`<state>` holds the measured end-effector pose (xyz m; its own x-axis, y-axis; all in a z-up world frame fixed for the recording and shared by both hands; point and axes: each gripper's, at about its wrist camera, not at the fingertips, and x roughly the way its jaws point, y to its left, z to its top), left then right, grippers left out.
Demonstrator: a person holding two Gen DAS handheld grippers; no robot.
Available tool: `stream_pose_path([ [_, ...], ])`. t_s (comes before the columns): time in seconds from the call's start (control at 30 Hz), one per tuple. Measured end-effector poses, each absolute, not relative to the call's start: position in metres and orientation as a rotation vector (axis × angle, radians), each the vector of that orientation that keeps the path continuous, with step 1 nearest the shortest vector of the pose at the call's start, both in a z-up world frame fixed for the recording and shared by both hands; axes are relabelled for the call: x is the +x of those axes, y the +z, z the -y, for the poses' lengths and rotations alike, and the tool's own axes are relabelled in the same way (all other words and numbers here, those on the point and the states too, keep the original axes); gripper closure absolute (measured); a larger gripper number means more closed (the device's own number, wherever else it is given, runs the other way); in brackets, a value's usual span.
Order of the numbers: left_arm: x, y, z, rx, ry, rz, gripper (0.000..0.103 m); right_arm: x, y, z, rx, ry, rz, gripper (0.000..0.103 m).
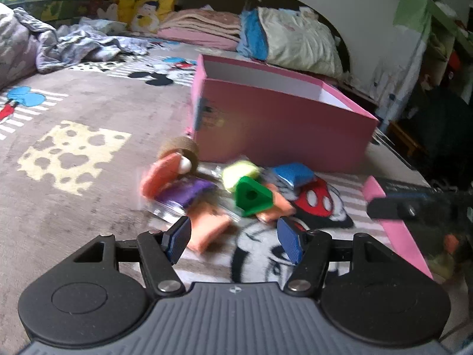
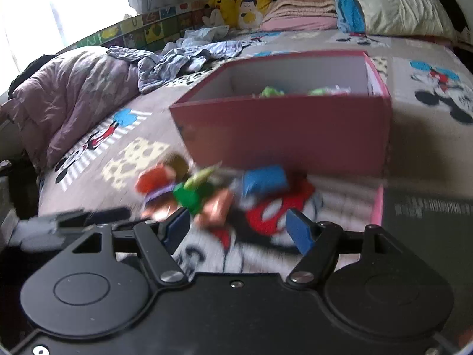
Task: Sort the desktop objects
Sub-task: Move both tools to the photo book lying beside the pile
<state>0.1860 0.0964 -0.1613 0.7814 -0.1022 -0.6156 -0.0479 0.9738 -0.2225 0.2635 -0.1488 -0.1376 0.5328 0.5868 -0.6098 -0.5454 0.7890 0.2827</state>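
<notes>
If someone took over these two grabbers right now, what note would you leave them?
Left gripper: open, empty, low over the bedspread near an orange pack.
Right gripper: open, empty, facing the same pile.
Pink box: open, behind the pile; a few green items already lie inside.
Left to sort: green triangle block, blue pack, purple pack, tape roll and others.

Toy pile (image 1: 236, 195) before box (image 1: 280, 124).

A bedroom: pillows (image 1: 298, 41), plush toys (image 2: 233, 6) (cartoon bedspread (image 1: 88, 112)).
</notes>
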Motion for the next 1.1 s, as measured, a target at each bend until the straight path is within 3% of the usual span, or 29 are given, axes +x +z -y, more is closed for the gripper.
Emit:
stream_pose_path([
  [0.43, 0.173, -0.163, -0.019, -0.149, -0.221, -0.757, 0.040, 0.185, -0.143, 0.259, 0.153, 0.471, -0.736, 0.016],
  [1.1, 0.176, -0.153, 0.092, -0.060, -0.397, -0.766, 0.033, 0.148, -0.136, 0.377, 0.269, 0.182, -0.615, 0.011],
])
